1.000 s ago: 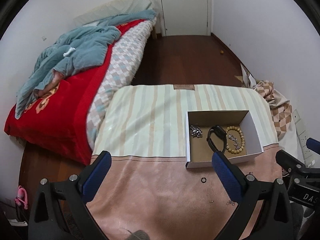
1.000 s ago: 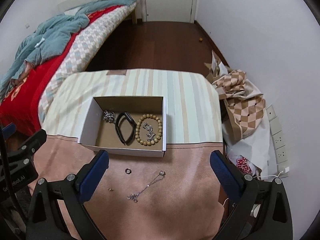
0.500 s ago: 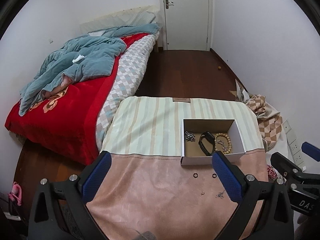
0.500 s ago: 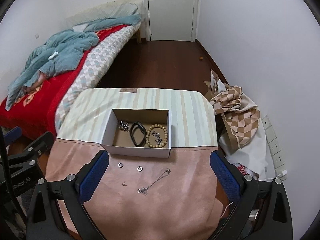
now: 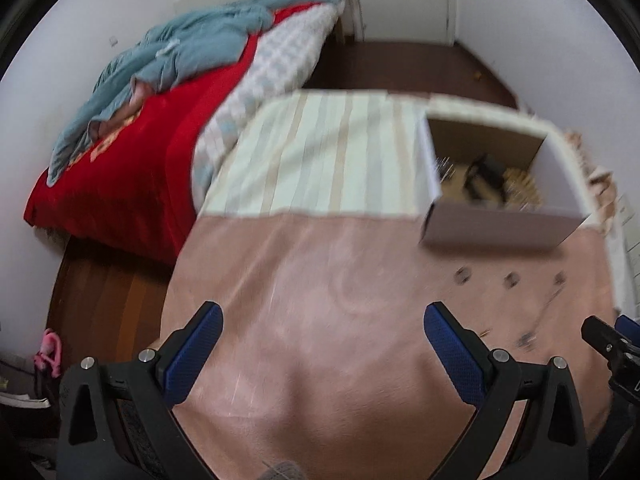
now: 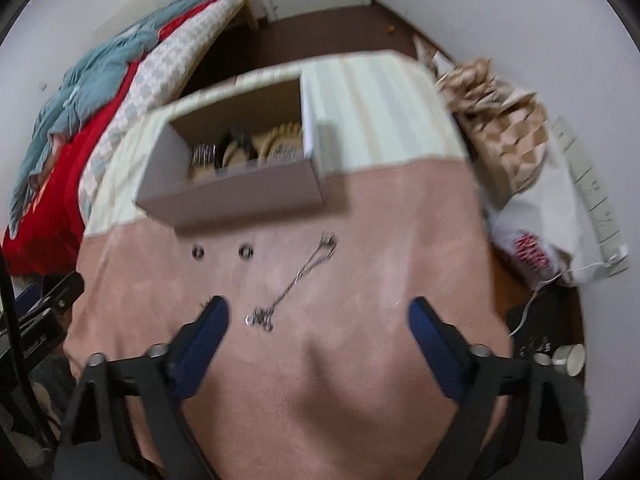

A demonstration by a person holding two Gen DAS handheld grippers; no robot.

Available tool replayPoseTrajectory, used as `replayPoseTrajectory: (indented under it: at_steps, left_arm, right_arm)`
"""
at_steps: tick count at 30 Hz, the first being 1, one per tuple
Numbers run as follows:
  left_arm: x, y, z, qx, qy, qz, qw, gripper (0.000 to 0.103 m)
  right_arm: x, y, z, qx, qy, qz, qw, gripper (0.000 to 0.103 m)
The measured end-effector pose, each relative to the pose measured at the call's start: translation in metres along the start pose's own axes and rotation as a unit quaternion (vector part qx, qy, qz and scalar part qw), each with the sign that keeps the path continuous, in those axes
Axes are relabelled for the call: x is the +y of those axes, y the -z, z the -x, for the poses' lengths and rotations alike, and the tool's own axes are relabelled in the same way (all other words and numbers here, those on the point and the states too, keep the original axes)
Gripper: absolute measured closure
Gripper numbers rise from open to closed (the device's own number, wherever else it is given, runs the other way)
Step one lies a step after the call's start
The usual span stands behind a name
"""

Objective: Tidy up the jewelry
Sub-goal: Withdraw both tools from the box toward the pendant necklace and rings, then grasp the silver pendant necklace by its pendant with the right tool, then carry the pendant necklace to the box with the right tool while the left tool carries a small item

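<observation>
one open cardboard box with bead bracelets and a black band inside

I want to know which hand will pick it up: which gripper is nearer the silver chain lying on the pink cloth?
Right. The right gripper hovers just short of the silver chain, jaws closing with nothing between them. The left gripper is off to the chain's left.

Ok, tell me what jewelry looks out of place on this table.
Two rings and a chain lie loose on the pink cloth, outside the box holding the other pieces.
</observation>
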State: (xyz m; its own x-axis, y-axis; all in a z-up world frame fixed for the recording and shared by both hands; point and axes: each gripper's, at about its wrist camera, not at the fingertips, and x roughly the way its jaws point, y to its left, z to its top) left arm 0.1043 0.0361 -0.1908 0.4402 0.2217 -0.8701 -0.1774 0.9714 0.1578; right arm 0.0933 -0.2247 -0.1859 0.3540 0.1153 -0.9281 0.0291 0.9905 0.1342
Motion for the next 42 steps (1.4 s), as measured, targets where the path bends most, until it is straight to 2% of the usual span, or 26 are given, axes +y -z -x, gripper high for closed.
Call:
replayPoseTrajectory:
  at_steps: [4, 8, 10, 11, 12, 13, 14, 18, 26, 32, 34, 37, 40, 42]
  left_arm:
    - [0.007, 0.01, -0.021, 0.02, -0.019, -0.003, 0.9996, 0.0]
    - [0.015, 0.014, -0.035, 0.033, -0.03, 0.0, 0.999, 0.0]
    - [0.018, 0.014, -0.039, 0.038, -0.032, 0.001, 0.9988, 0.0]
    - [0.018, 0.014, -0.041, 0.04, -0.032, 0.001, 0.9987, 0.0]
    - [0.018, 0.014, -0.042, 0.042, -0.032, 0.001, 0.9986, 0.0]
    - [0.017, 0.013, -0.043, 0.043, -0.031, -0.001, 0.9986, 0.0]
    - [0.015, 0.013, -0.043, 0.043, -0.03, -0.002, 0.9986, 0.0]
    - [0.001, 0.011, -0.04, 0.039, -0.02, -0.016, 0.9989, 0.0]
    - [-0.04, 0.013, -0.036, 0.05, 0.054, -0.038, 0.9965, 0.0]
    - [-0.07, 0.019, -0.043, 0.073, 0.108, -0.038, 0.9907, 0.004]
    - [-0.082, 0.021, -0.045, 0.074, 0.114, -0.053, 0.9893, 0.019]
    - [-0.097, 0.025, -0.048, 0.077, 0.119, -0.07, 0.9875, 0.034]
    - [-0.107, 0.026, -0.045, 0.067, 0.126, -0.079, 0.9865, 0.043]
    - [-0.111, 0.026, -0.041, 0.059, 0.132, -0.086, 0.9858, 0.064]
  right_arm:
    - [0.014, 0.017, -0.033, 0.012, -0.009, 0.018, 1.0, 0.037]
    - [0.034, 0.026, -0.051, 0.002, -0.014, 0.044, 0.999, 0.042]
    - [0.041, 0.028, -0.059, 0.004, -0.007, 0.058, 0.998, 0.05]
    - [0.047, 0.031, -0.059, -0.013, 0.006, 0.074, 0.997, 0.056]
    - [0.052, 0.034, -0.06, -0.021, 0.021, 0.087, 0.996, 0.067]
    - [0.055, 0.037, -0.06, -0.03, 0.036, 0.1, 0.994, 0.085]
    - [0.056, 0.038, -0.06, -0.031, 0.024, 0.102, 0.994, 0.097]
    - [0.05, 0.042, -0.058, -0.025, 0.01, 0.089, 0.996, 0.098]
    - [-0.003, 0.034, -0.018, -0.046, -0.028, -0.003, 0.999, 0.099]
    - [-0.029, 0.023, -0.005, -0.054, -0.021, -0.027, 0.998, 0.099]
    - [-0.035, 0.024, -0.008, -0.049, -0.021, -0.035, 0.998, 0.099]
    - [-0.037, 0.024, -0.015, -0.044, -0.021, -0.04, 0.998, 0.099]
    - [-0.041, 0.025, -0.017, -0.043, -0.021, -0.046, 0.998, 0.098]
    - [-0.042, 0.024, -0.017, -0.044, -0.021, -0.048, 0.998, 0.098]
